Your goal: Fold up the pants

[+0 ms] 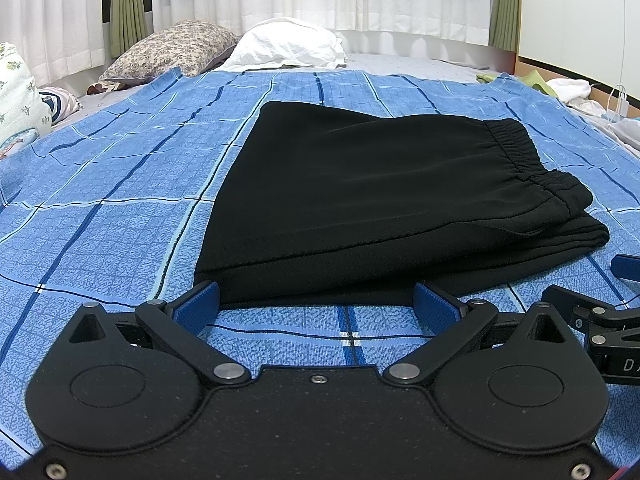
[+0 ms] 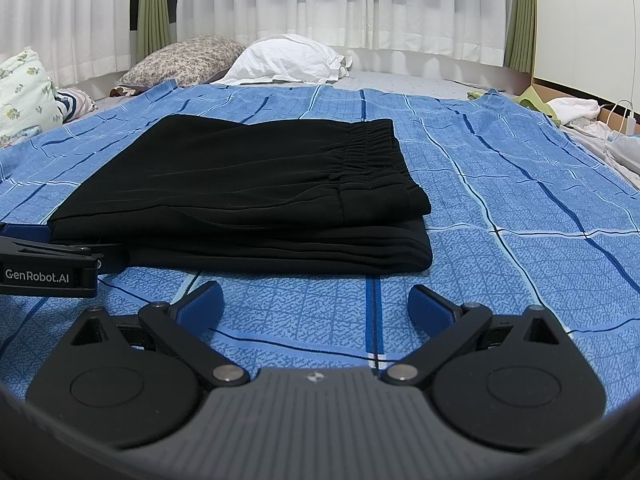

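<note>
Black pants (image 1: 360,200) lie folded in stacked layers on a blue checked bedspread (image 1: 120,184), the elastic waistband (image 1: 516,152) on top at the right. My left gripper (image 1: 318,300) is open, its blue pads right at the near edge of the fold, with nothing held. In the right wrist view the same pants (image 2: 240,196) sit ahead and to the left. My right gripper (image 2: 316,300) is open over bare bedspread (image 2: 500,240), a little short of the pants. The left gripper's body (image 2: 48,264) shows at the pants' left corner.
A patterned pillow (image 1: 172,50) and a white pillow (image 1: 288,44) lie at the head of the bed under white curtains. Crumpled cloths and a white cable (image 1: 616,100) sit at the right edge. A floral cushion (image 1: 16,92) is at the far left.
</note>
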Tool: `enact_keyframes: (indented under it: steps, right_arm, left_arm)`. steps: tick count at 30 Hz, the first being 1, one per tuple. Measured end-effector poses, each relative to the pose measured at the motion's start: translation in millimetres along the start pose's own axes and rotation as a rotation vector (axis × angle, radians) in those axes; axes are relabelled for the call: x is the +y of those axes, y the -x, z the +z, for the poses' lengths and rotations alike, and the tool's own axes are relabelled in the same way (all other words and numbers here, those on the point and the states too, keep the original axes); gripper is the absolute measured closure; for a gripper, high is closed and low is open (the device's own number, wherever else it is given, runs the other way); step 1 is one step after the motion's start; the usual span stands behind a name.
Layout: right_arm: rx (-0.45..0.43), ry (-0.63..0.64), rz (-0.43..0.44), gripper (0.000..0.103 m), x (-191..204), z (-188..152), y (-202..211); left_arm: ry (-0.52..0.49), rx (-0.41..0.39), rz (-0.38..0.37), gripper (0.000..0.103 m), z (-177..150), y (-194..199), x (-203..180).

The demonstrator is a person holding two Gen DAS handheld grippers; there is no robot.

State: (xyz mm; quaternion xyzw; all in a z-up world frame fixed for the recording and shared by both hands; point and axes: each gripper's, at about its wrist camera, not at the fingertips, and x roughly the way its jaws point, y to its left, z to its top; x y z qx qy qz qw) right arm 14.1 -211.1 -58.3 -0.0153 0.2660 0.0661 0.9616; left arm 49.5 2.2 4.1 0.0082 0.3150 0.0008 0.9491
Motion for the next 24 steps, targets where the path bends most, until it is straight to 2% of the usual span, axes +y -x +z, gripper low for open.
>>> enact_keyframes:
  steps: [24]
  right_arm:
    - [0.000, -0.002, 0.001, 0.000, 1.1, -0.2, 0.1]
  left_arm:
    - [0.004, -0.003, -0.003, 0.000, 0.8, -1.0, 0.7]
